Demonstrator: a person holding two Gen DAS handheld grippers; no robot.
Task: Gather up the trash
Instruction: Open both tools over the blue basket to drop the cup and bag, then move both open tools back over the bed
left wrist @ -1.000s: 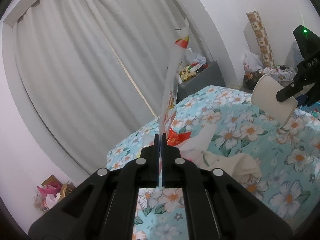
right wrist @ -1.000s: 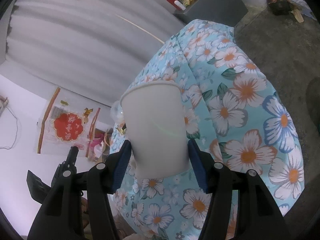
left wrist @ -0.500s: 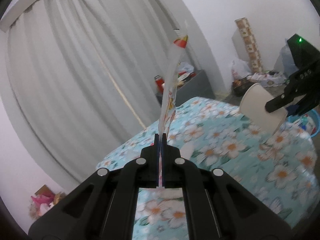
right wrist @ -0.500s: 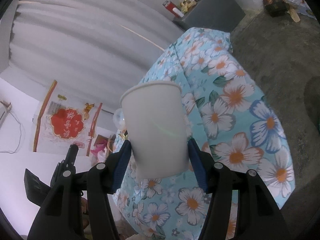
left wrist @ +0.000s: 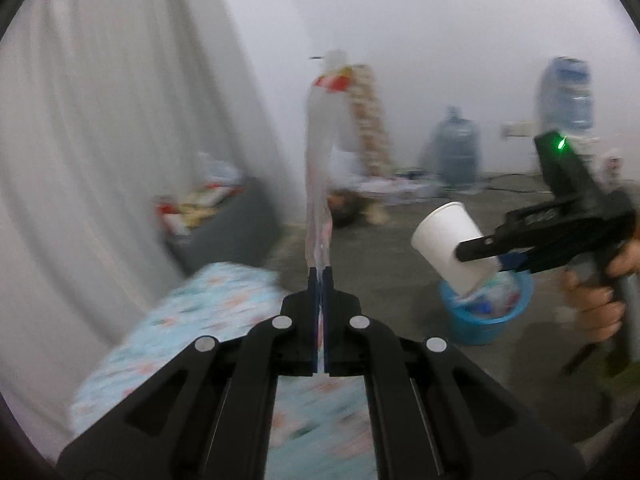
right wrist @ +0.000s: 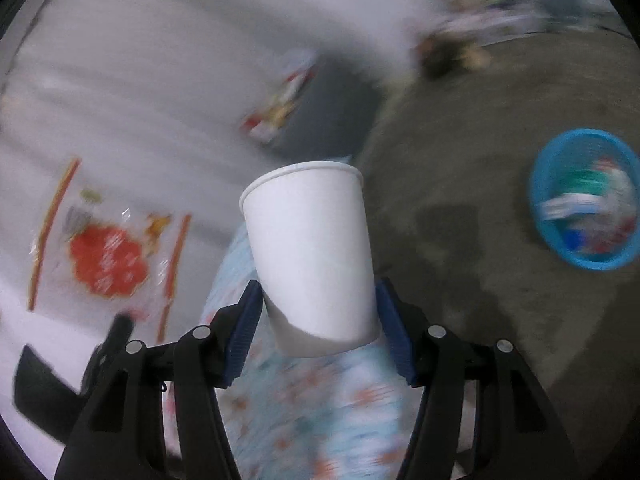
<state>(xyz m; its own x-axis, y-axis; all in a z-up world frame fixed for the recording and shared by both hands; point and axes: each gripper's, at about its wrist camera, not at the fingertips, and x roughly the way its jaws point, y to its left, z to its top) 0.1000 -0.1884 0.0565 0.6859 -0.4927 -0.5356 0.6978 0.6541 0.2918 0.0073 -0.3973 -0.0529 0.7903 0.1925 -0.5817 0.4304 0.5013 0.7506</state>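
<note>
Wrapper (left wrist: pixel 318 184), clear plastic, stands pinched flat in my left gripper (left wrist: pixel 319 276); my right gripper (right wrist: pixel 318 320) clamps a white paper cup (right wrist: pixel 310 252) by its base; blue basket (right wrist: pixel 540 200) of trash sits on the floor nearby.

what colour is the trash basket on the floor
Blue; the trash basket shows best in the right wrist view.

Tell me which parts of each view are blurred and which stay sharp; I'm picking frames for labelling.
Left wrist view: the curtain, the floral bed and the far clutter are smeared, while the left gripper and the paper cup read fairly crisp. Right wrist view: the cup and the right gripper are sharp; the blue basket and the plastic wrapper are streaked. Both bend straight lines, fisheye fashion.
</note>
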